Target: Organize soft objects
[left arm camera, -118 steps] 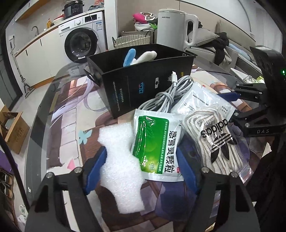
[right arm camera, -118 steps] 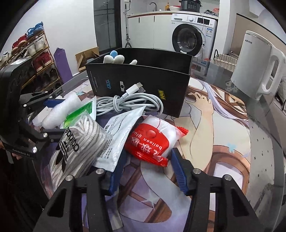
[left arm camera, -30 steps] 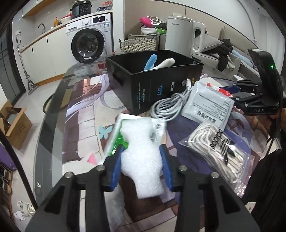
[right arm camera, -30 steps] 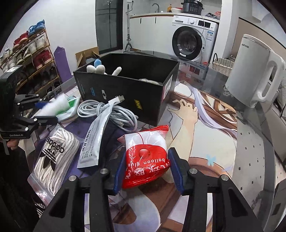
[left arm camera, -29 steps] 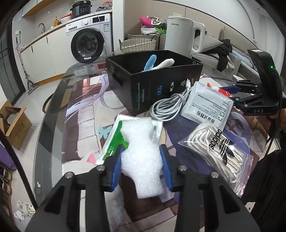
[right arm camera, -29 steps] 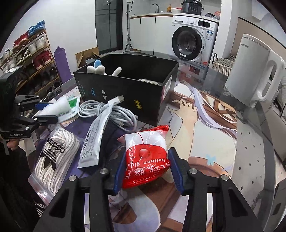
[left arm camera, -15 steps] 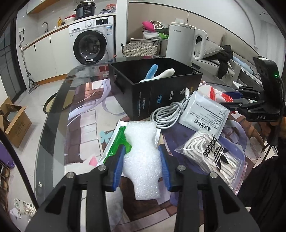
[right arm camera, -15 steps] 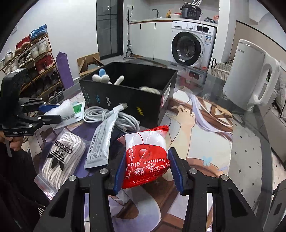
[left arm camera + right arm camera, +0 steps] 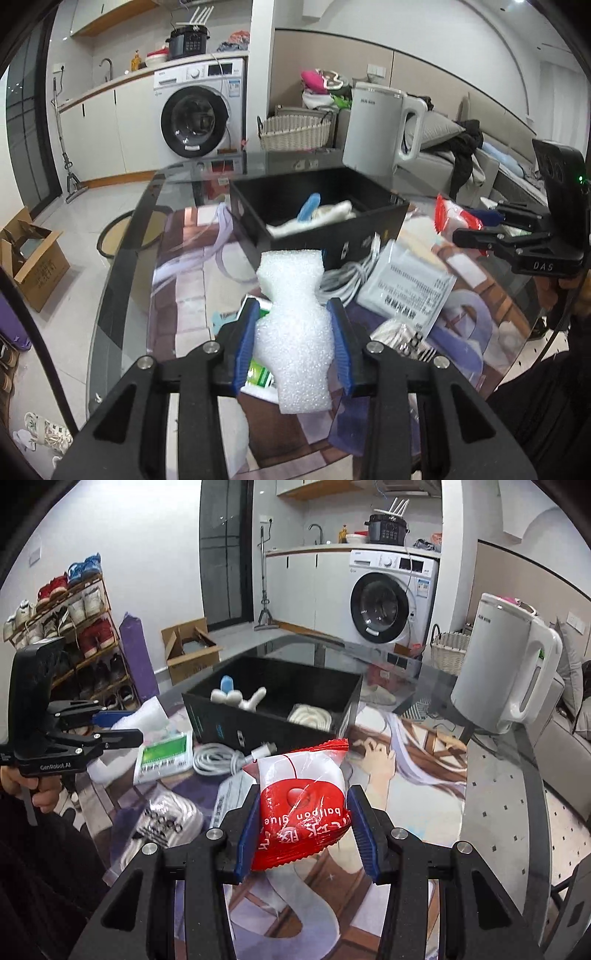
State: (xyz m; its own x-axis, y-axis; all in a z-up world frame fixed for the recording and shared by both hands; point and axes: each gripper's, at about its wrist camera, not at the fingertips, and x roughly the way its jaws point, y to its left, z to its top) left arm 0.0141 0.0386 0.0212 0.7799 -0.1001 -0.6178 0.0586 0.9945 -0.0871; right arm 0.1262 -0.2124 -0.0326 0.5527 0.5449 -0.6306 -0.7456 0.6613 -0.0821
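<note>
While the left gripper (image 9: 293, 345) clamps a white foam block (image 9: 293, 325) at its waist, light and squashy, best held mid-body, the right gripper (image 9: 302, 825) pinches a red balloon-glue packet (image 9: 303, 805), likely slippery film. Both hang above the table before the black box (image 9: 271, 705).

Both wrist views look down along their fingers, sharing the black box (image 9: 317, 218) from opposite sides.

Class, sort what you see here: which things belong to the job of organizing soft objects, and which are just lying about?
Job: white foam piece in left gripper; red balloon-glue packet in right gripper; black box.

Lying about: white kettle, washing machine, wicker basket.
</note>
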